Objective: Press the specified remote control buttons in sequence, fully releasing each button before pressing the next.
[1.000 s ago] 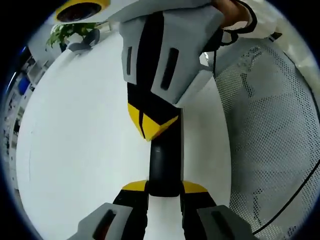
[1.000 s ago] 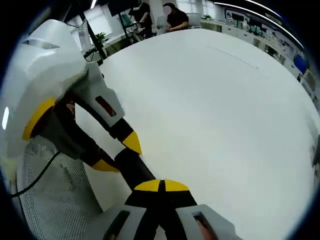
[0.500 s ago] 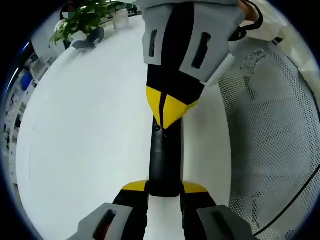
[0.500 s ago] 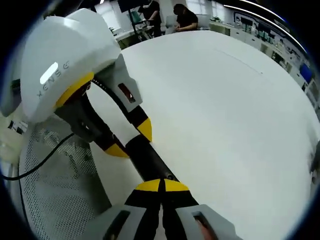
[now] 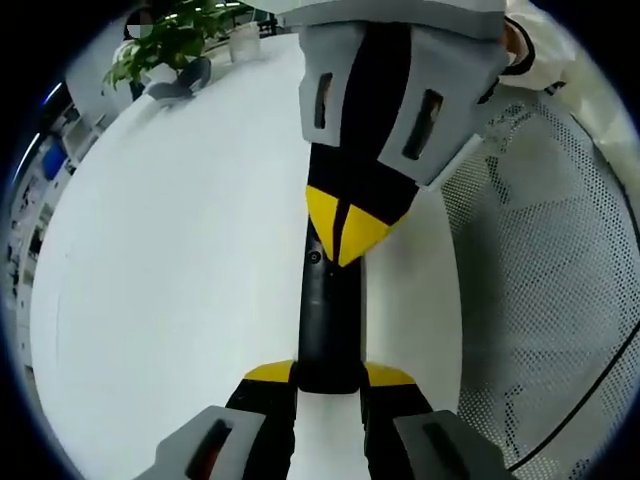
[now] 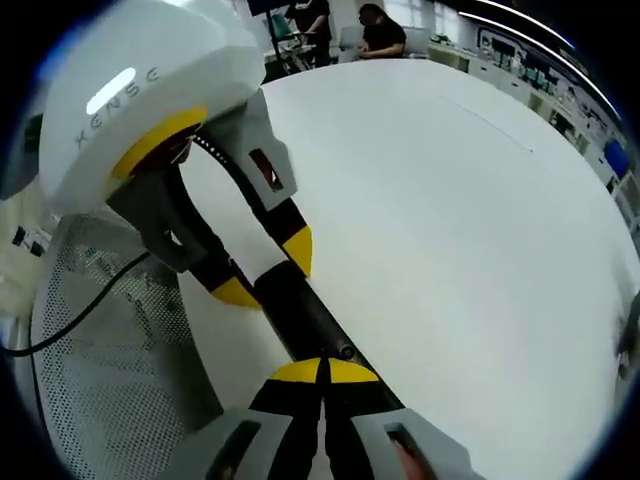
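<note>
A broad white table (image 5: 170, 260) is seen spreading across the left gripper view, and its far edge is lined by a potted green plant (image 5: 165, 40). A white perforated mesh panel (image 5: 545, 270) is set along one side of the table. In the right gripper view, two seated people (image 6: 345, 20) are placed beyond the table's far end, and strip ceiling lights (image 6: 510, 22) are reflected overhead

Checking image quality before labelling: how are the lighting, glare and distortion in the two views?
Left gripper view: even light, fisheye bends the white table, the remote control is sharp. Right gripper view: a glare streak on the left gripper shell, ceiling lights bright, people at the far edge small and soft.
</note>
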A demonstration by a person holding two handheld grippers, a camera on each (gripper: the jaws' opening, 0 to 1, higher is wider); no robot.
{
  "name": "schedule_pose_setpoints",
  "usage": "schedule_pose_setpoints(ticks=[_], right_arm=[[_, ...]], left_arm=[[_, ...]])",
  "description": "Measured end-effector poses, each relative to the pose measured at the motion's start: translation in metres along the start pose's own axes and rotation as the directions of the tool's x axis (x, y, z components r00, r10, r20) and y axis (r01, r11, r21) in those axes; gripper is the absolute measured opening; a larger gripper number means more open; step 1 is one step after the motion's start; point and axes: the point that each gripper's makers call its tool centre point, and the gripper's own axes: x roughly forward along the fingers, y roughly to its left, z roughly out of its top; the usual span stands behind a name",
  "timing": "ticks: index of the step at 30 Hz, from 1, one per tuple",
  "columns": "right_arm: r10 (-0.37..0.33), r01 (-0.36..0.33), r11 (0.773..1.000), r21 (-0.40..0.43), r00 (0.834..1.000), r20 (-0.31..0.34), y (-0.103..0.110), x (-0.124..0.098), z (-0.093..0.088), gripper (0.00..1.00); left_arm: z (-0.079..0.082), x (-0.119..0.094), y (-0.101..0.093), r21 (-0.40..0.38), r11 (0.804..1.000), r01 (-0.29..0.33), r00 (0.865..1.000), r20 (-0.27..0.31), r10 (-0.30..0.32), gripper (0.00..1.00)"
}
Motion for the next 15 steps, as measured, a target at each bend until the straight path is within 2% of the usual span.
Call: schedule_pose_setpoints(ticks=[5, 15], right_arm=[[0.027, -0.028, 0.996, 0.083, 1.0, 0.013, -0.0029, 0.0006, 0.0013, 0.0], [0.007, -0.01, 0.997, 0.079, 0.999, 0.031, -0.0016, 0.0003, -0.001, 0.0]], left_arm=[[-0.0001, 0.0, -0.0001, 0.004, 1.0, 0.006, 1.0, -0.003, -0.006, 0.22], [-0.0003, 0.0001, -0.0002, -0.001, 1.0, 0.005, 1.0, 0.003, -0.005, 0.22]])
